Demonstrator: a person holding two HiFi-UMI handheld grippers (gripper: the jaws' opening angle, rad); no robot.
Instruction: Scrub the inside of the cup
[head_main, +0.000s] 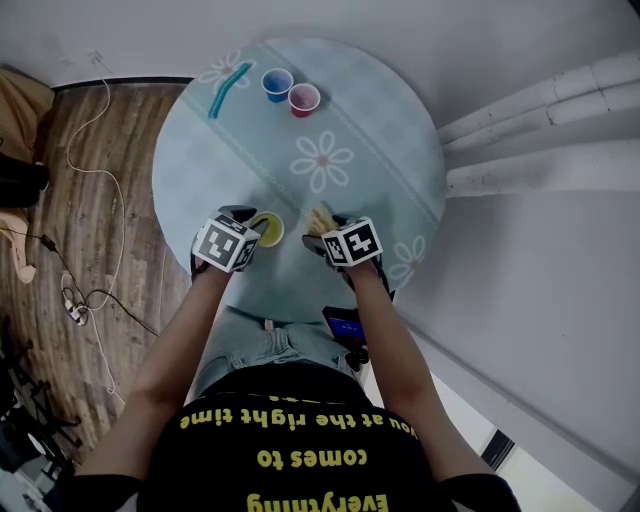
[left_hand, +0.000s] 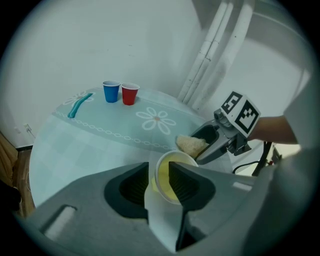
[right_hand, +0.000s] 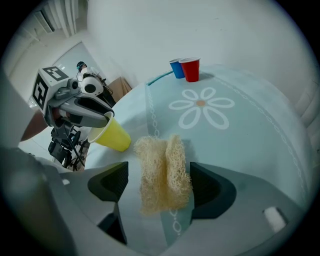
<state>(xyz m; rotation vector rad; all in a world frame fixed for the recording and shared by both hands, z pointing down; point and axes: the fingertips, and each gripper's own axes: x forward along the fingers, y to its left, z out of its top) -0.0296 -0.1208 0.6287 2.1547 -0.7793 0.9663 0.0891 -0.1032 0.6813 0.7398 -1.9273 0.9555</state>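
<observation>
Round flowered table (head_main: 200, 170) is carrying the yellow cup (head_main: 268, 229) near its front edge. Left gripper (left_hand: 159, 176) is straddling the cup's wall, jaws seemingly just parted. Right gripper (right_hand: 159, 176) is standing open around a loofah scrubber (right_hand: 162, 165) lying beside the cup.

cup (head_main: 270, 230) half hidden (head view), scrubber (head_main: 320, 216) mostly hidden

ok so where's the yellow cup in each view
head view: yellow cup mid-frame, by the table's near edge.
left gripper view: bottom centre, its wall between the left claw's jaws.
right gripper view: left of centre, tilted, up-left of the sponge.
shared landmark: the red cup beside the blue cup at the table's far edge.
</observation>
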